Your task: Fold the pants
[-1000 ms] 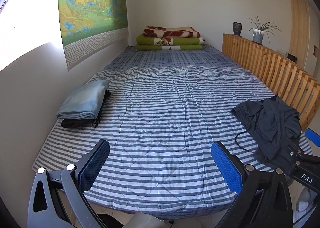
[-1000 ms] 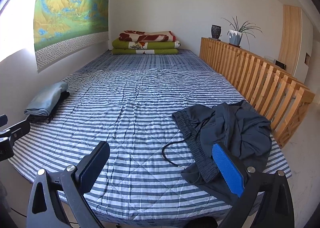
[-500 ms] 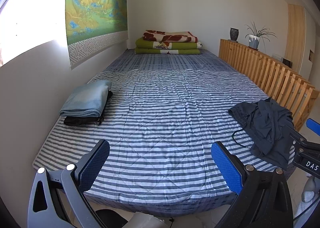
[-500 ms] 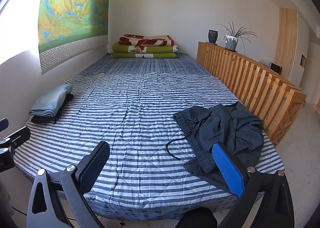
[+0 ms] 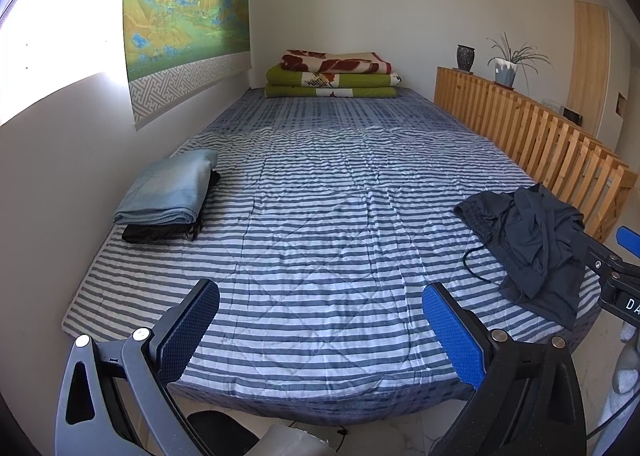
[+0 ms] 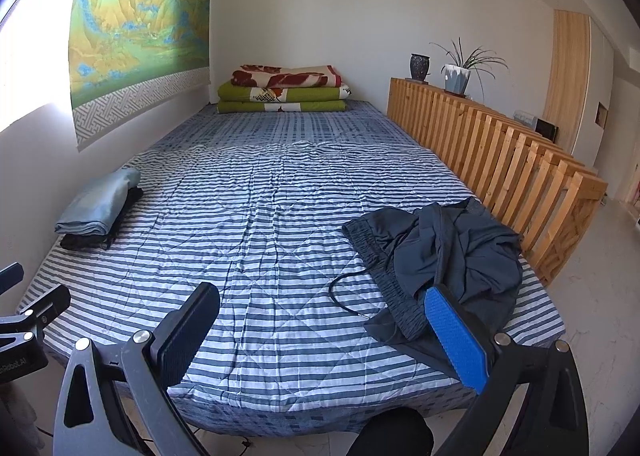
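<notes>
Dark navy pants (image 5: 532, 244) (image 6: 444, 260) lie crumpled in a heap near the bed's front right corner, with a black drawstring (image 6: 348, 296) trailing off to the left. My left gripper (image 5: 320, 320) hovers open over the bed's front edge, well left of the pants, nothing between its blue pads. My right gripper (image 6: 320, 320) is open too, its right pad (image 6: 456, 336) just in front of the heap's near edge, not touching the cloth. Part of the right gripper shows at the right edge of the left wrist view.
The bed has a blue-and-white striped quilt (image 5: 320, 224) (image 6: 260, 224). A folded stack of light blue and black clothes (image 5: 168, 196) (image 6: 96, 212) sits by the left wall. Folded blankets (image 5: 332, 74) lie at the far end. A wooden slat railing (image 6: 500, 160) with potted plants runs along the right side.
Both grippers have pulled back and risen from the bed, so the front edge and floor now show. The pants have not moved. Both stay open.
</notes>
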The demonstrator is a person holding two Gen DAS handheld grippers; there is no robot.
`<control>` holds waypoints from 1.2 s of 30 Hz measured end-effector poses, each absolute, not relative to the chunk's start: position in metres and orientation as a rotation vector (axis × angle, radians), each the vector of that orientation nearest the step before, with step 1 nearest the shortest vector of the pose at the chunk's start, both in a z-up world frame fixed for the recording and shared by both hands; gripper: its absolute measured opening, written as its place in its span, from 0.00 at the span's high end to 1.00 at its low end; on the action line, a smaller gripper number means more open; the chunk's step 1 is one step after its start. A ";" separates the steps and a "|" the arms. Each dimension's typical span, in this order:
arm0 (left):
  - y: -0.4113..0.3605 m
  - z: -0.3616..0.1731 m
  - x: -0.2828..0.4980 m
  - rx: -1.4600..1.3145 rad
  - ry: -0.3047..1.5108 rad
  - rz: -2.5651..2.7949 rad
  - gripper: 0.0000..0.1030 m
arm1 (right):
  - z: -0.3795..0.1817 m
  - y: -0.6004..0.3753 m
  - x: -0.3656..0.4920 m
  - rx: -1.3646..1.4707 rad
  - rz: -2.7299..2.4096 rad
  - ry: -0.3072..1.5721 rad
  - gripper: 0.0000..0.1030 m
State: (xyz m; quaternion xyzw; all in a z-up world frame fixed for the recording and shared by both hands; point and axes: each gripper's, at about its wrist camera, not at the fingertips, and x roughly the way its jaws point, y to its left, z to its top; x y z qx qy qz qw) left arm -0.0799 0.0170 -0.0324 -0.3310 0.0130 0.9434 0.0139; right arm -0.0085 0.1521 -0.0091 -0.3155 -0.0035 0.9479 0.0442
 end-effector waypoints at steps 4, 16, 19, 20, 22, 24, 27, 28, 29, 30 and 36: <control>0.018 -0.035 -0.084 -1.054 0.049 2.933 0.00 | -0.012 0.154 -0.009 -0.959 2.893 0.005 0.02; 0.027 -0.042 -0.084 -1.054 0.051 2.922 0.00 | -0.026 0.159 -0.010 -1.000 2.884 0.018 0.02; 0.025 -0.043 -0.085 -1.059 0.050 2.922 0.00 | -0.023 0.159 -0.009 -0.986 2.886 0.021 0.02; 0.024 -0.043 -0.085 -1.059 0.052 2.924 0.00 | -0.022 0.158 -0.009 -0.983 2.887 0.018 0.02; 0.023 -0.044 -0.085 -1.058 0.055 2.929 0.00 | -0.022 0.157 -0.009 -0.977 2.883 0.011 0.02; 0.023 -0.044 -0.085 -1.060 0.052 2.930 0.00 | -0.024 0.156 -0.010 -0.984 2.884 0.012 0.02; 0.022 -0.047 -0.087 -1.066 0.050 2.927 0.00 | -0.029 0.156 -0.013 -1.015 2.880 0.015 0.02; 0.022 -0.047 -0.088 -1.070 0.051 2.925 0.00 | -0.031 0.155 -0.014 -1.028 2.883 0.009 0.02; 0.022 -0.049 -0.089 -1.075 0.052 2.921 0.00 | -0.033 0.154 -0.015 -1.041 2.888 -0.001 0.02; 0.022 -0.051 -0.090 -1.085 0.050 2.916 0.00 | -0.035 0.153 -0.016 -1.052 2.893 -0.014 0.02; 0.026 -0.069 -0.104 -1.152 0.042 2.883 0.00 | -0.052 0.160 -0.023 -1.089 2.886 0.013 0.02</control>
